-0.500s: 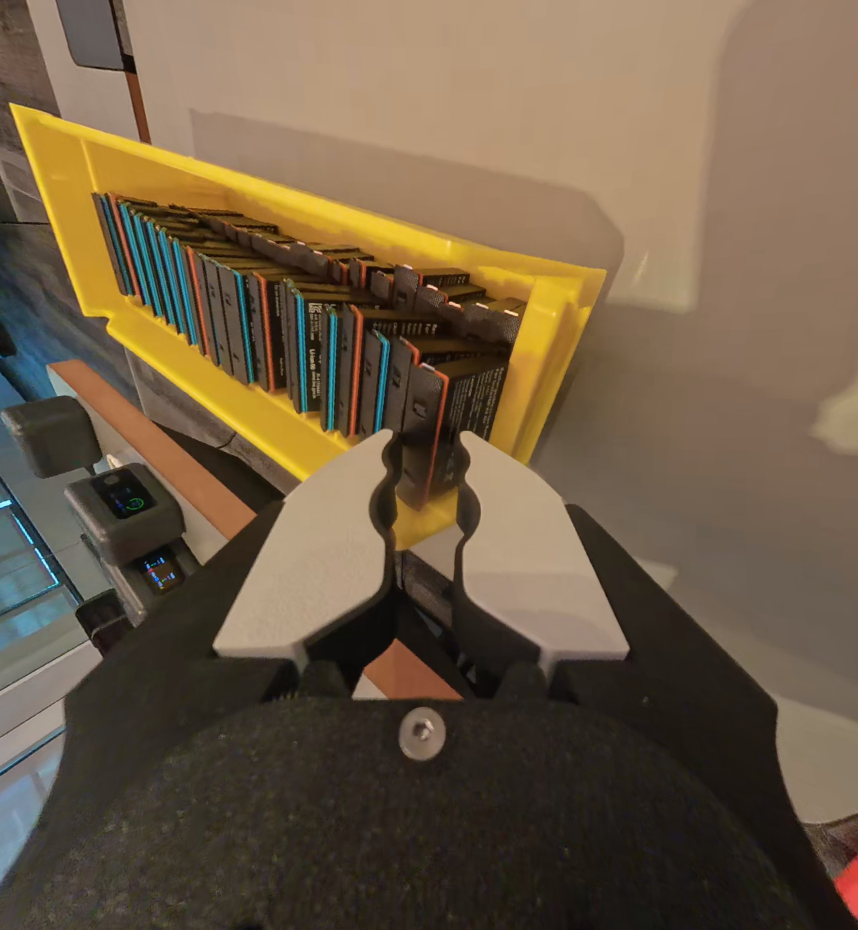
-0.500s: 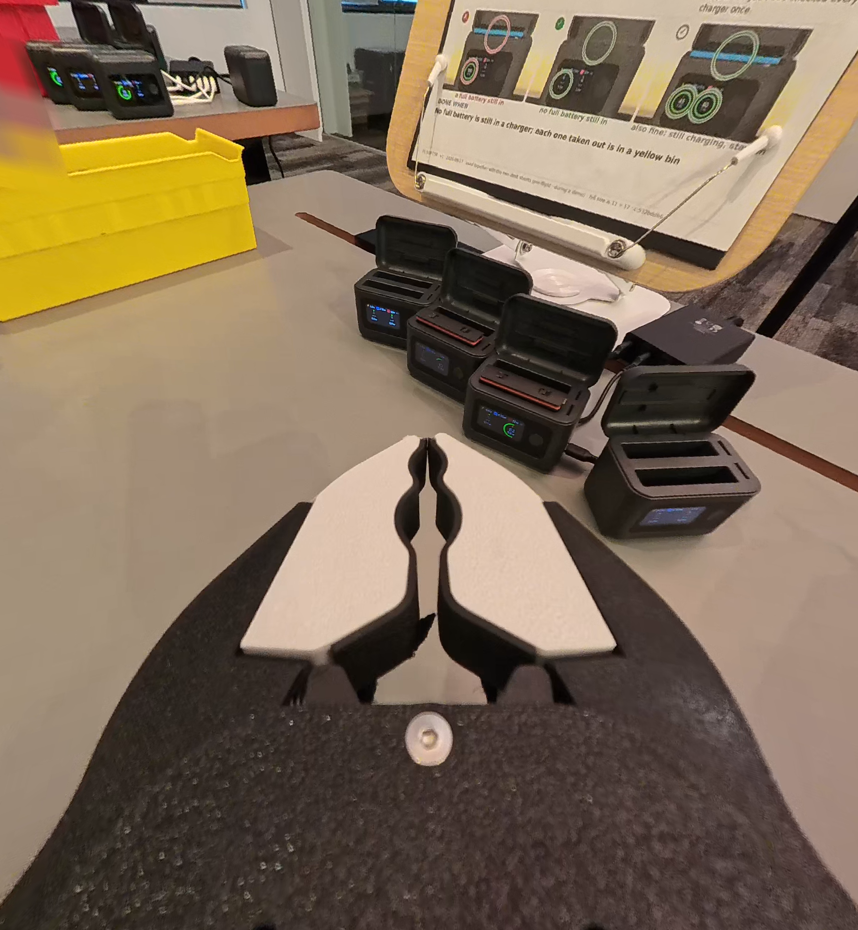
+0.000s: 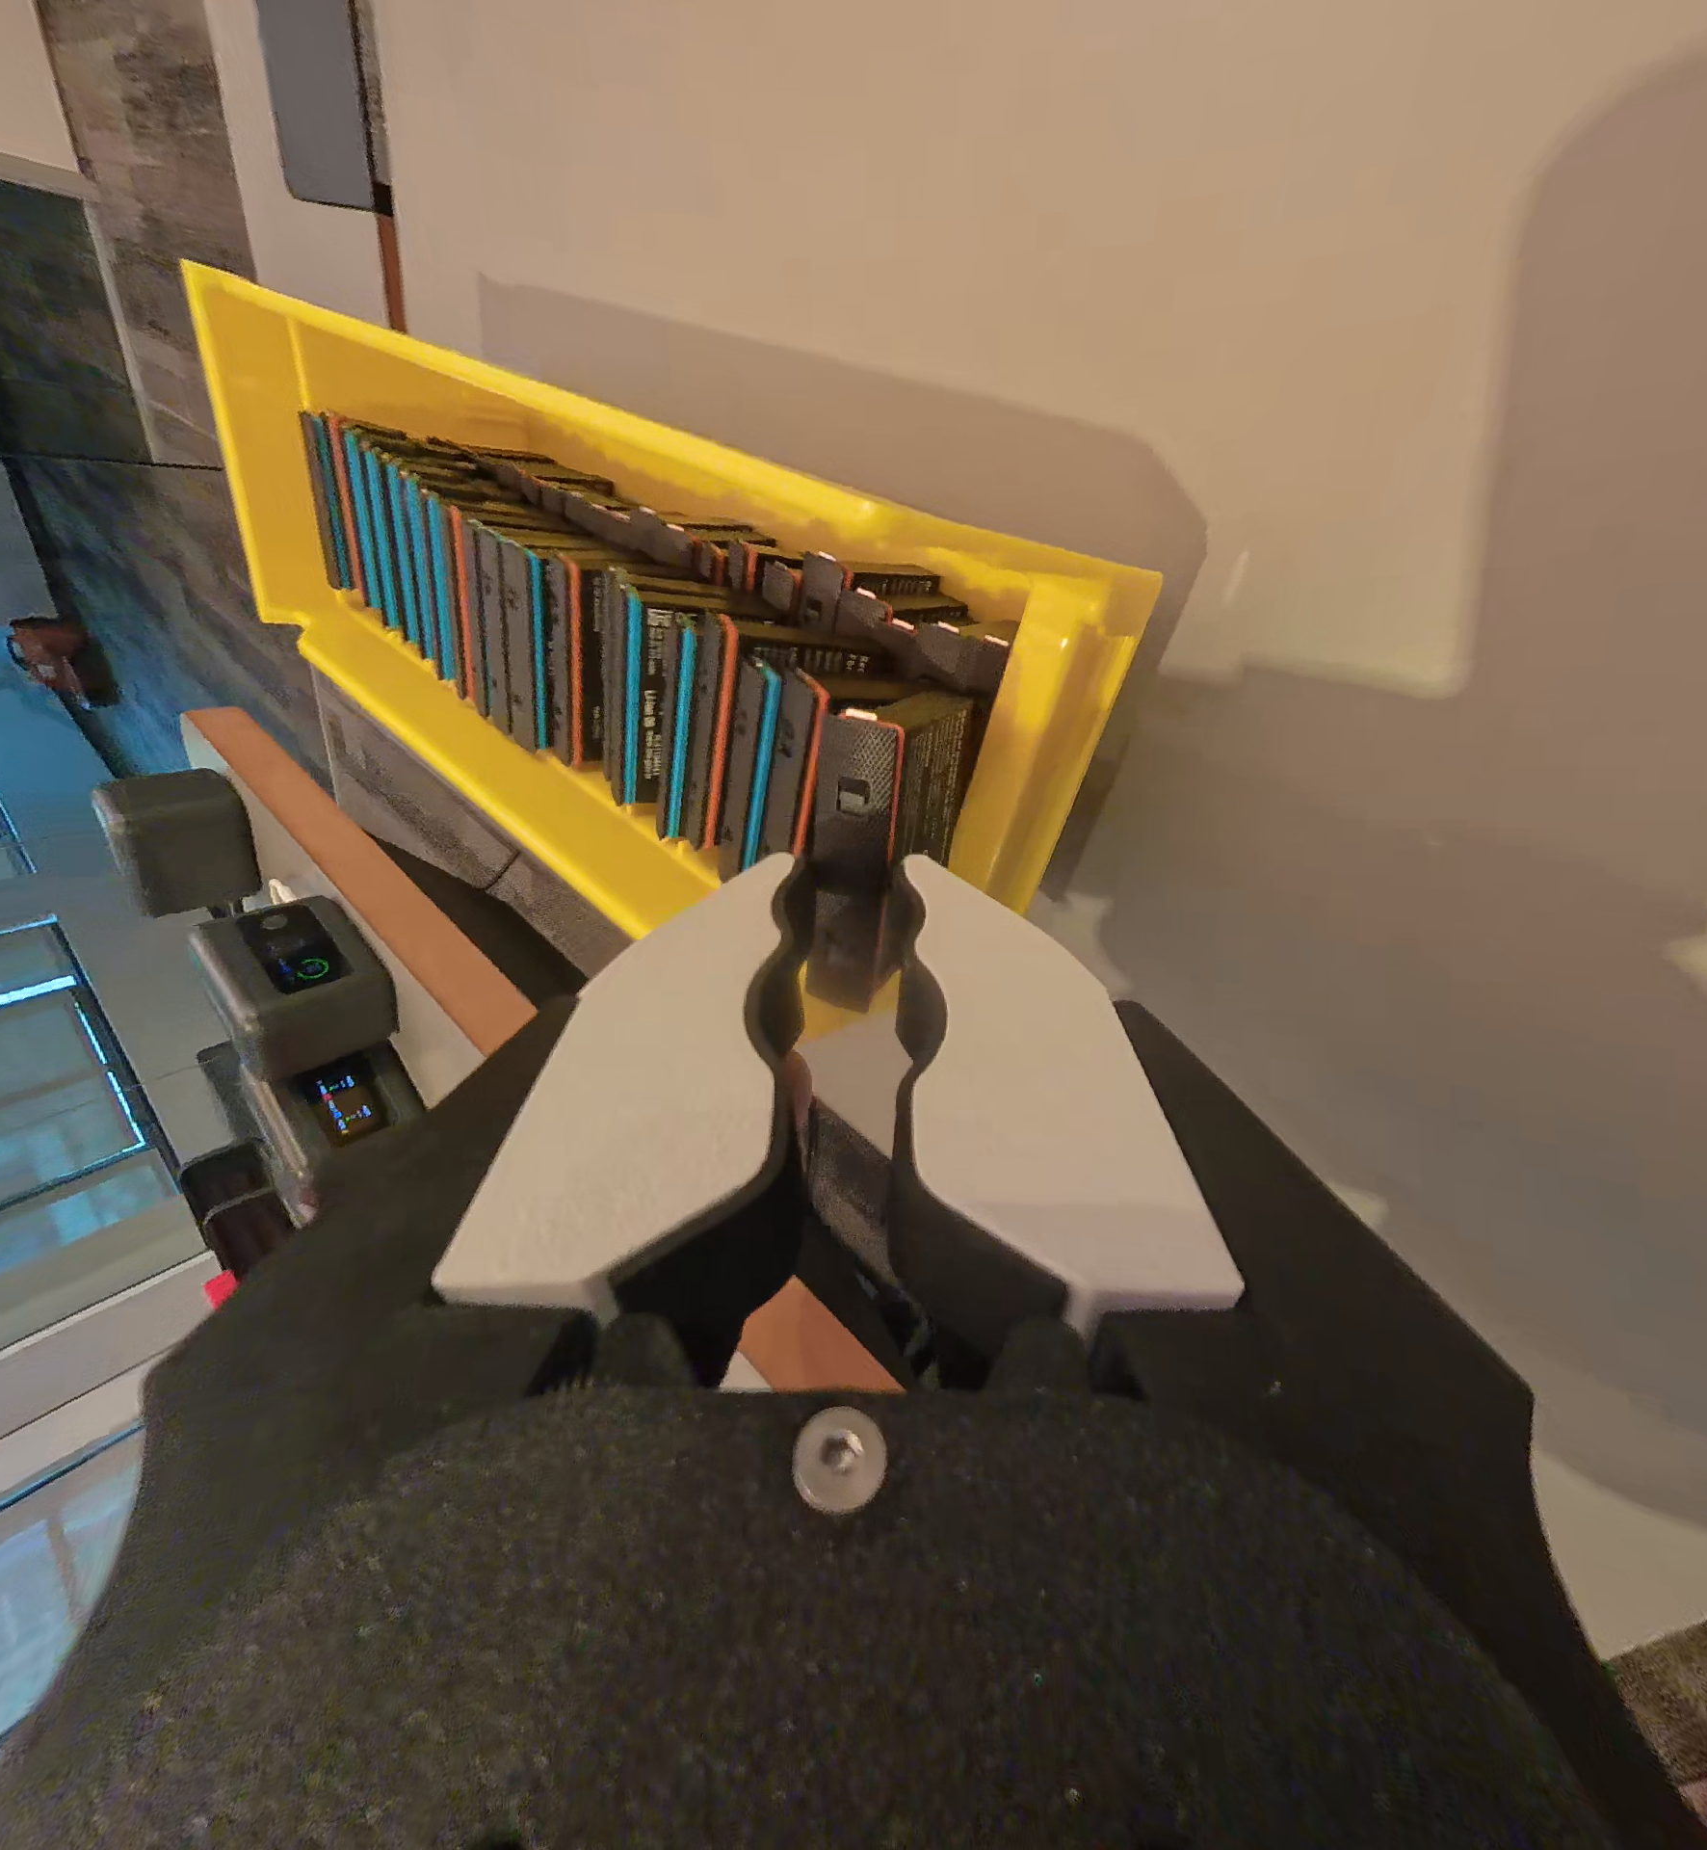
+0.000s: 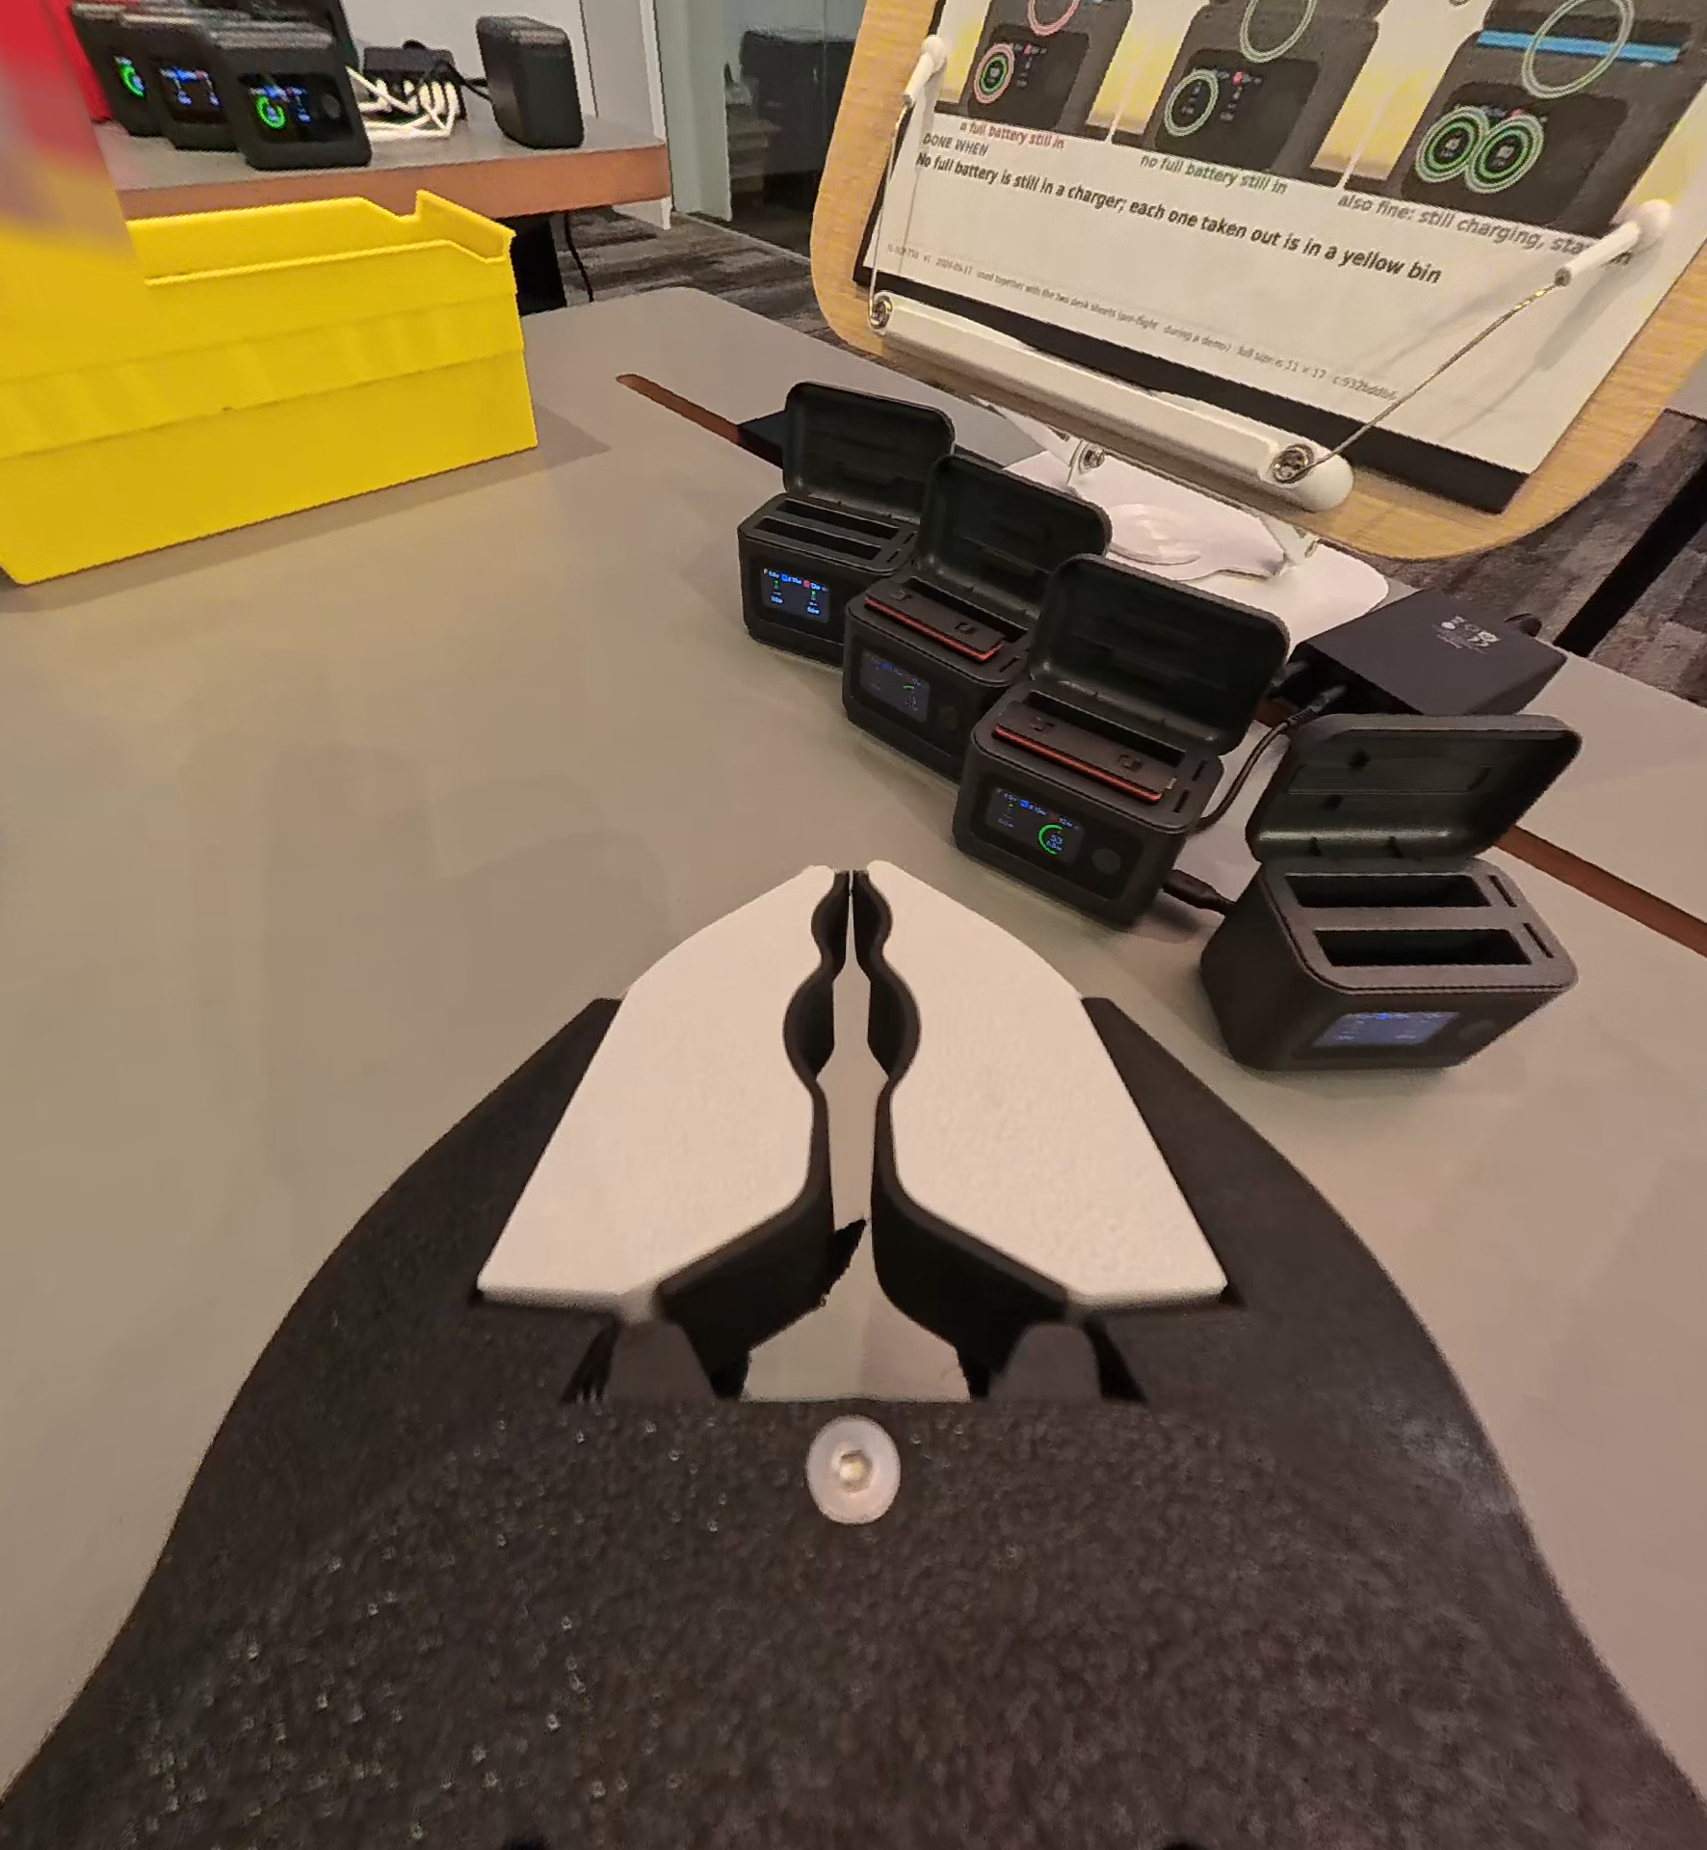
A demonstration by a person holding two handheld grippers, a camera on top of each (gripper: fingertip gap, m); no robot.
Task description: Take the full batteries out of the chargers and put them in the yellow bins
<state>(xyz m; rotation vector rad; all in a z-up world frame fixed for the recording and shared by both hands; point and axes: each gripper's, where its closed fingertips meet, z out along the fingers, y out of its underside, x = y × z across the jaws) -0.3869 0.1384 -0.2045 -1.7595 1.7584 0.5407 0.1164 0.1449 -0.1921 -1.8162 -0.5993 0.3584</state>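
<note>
**Battery at the yellow bin, right gripper idle**

Left wrist view: the left gripper [image 3: 849, 886] grasps a black orange-edged battery [image 3: 855, 861] at the near end of the yellow bin [image 3: 1070, 701], beside the packed row.

Right wrist view: the right gripper [image 4: 851, 876] is clenched, empty, above the table [image 4: 329, 801]; four open chargers [image 4: 1080, 791] stand ahead, two holding batteries.

Your left gripper [image 3: 849, 891] has rolled a little since half a second ago, so the yellow bin [image 3: 1080, 681] sits lower and more upright in its view. The battery [image 3: 855, 851] between your fingers now shows its textured end face, where before it showed its printed side, and there is more gap beside it. Your right gripper [image 4: 850, 881] has its tips nearly touching, a shade tighter than before, and sits slightly nearer the chargers [image 4: 1070, 811].
</note>
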